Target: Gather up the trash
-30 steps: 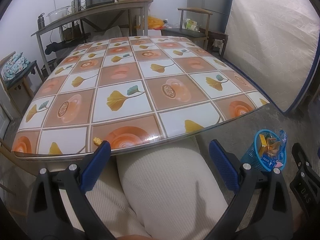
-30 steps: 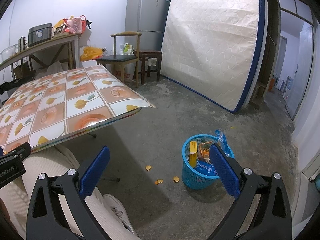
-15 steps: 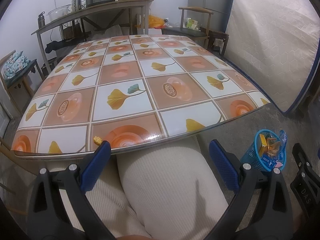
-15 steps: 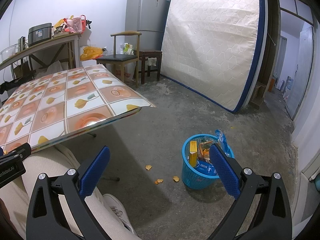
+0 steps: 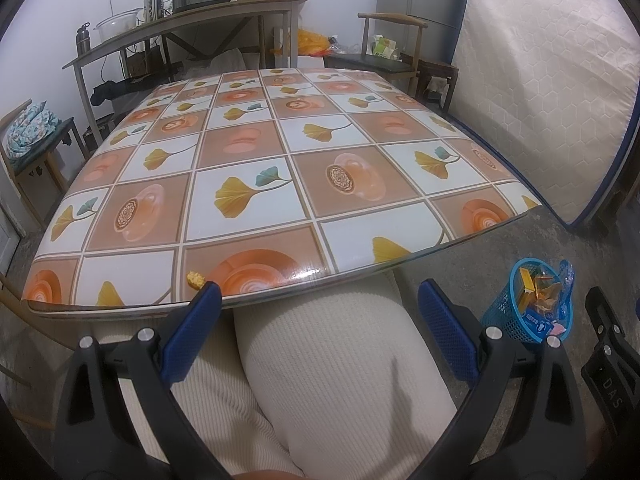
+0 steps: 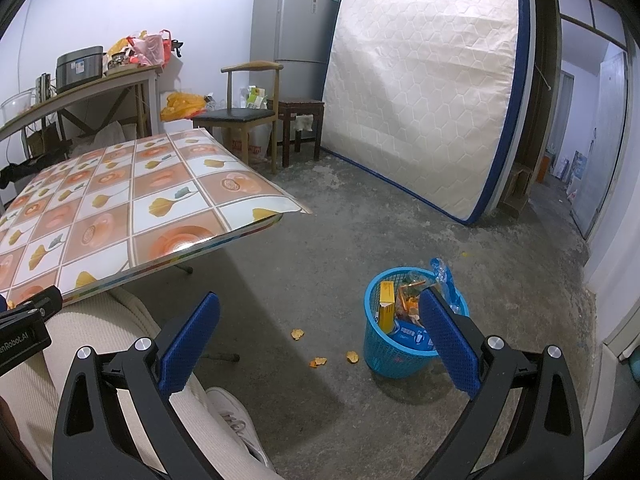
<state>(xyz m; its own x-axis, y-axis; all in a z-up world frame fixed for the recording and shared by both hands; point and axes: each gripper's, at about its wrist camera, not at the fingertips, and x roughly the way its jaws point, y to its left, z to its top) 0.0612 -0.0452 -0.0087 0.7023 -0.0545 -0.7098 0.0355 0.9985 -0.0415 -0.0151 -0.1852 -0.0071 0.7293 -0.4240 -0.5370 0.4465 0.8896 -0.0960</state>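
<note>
A small yellow crumb [image 5: 196, 279] lies near the front edge of the patterned table [image 5: 280, 152], just beyond the left finger of my left gripper [image 5: 320, 300], which is open and empty over a person's cream-trousered lap. A blue basket [image 6: 404, 324] full of wrappers and a yellow box stands on the concrete floor; it also shows in the left wrist view as the blue basket [image 5: 532, 308]. Three orange scraps [image 6: 319, 361] lie on the floor left of the basket. My right gripper [image 6: 320, 300] is open and empty, above the floor.
A mattress [image 6: 424, 92] leans on the far wall beside a fridge [image 6: 292, 20]. A chair [image 6: 240, 116] and stool [image 6: 300, 112] stand past the table. A shelf [image 5: 180, 24] with a cooker and bags is behind. A person's shoe [image 6: 236, 420] rests on the floor.
The left wrist view has edged slightly back, so the yellow crumb shows more fully beside the left finger. The right gripper has not moved.
</note>
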